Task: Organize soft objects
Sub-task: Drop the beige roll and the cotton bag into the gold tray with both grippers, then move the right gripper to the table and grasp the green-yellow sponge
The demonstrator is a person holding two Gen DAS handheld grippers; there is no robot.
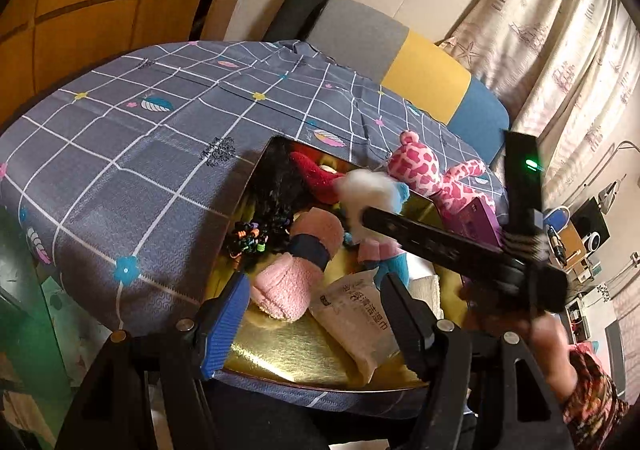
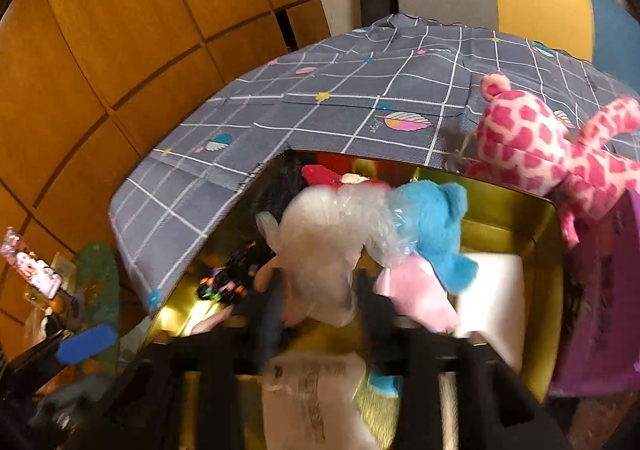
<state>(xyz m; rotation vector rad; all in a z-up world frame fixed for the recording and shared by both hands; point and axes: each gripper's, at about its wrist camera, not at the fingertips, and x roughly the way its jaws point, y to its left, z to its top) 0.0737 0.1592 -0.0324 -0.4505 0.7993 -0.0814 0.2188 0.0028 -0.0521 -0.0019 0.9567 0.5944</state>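
Observation:
A gold tin box (image 1: 280, 354) (image 2: 548, 362) on the grey checked bedspread holds soft toys. My right gripper (image 2: 316, 290) is shut on a white and blue plush in a clear plastic wrap (image 2: 320, 234), held over the box; it also shows in the left wrist view (image 1: 368, 189). My left gripper (image 1: 312, 306) is open and empty at the box's near edge, above a pink fluffy slipper (image 1: 284, 282) and a wet-wipe pack (image 1: 356, 326). A pink spotted giraffe (image 1: 424, 169) (image 2: 532, 145) lies on the box's far right rim.
A purple box (image 1: 480, 221) (image 2: 600, 310) leans at the right side of the tin. A red plush (image 1: 316, 173) and a dark beaded item (image 1: 248, 242) lie inside. A wooden wardrobe (image 2: 120, 49) stands left. A colour-block headboard (image 1: 428, 85) and curtains (image 1: 560, 49) are behind.

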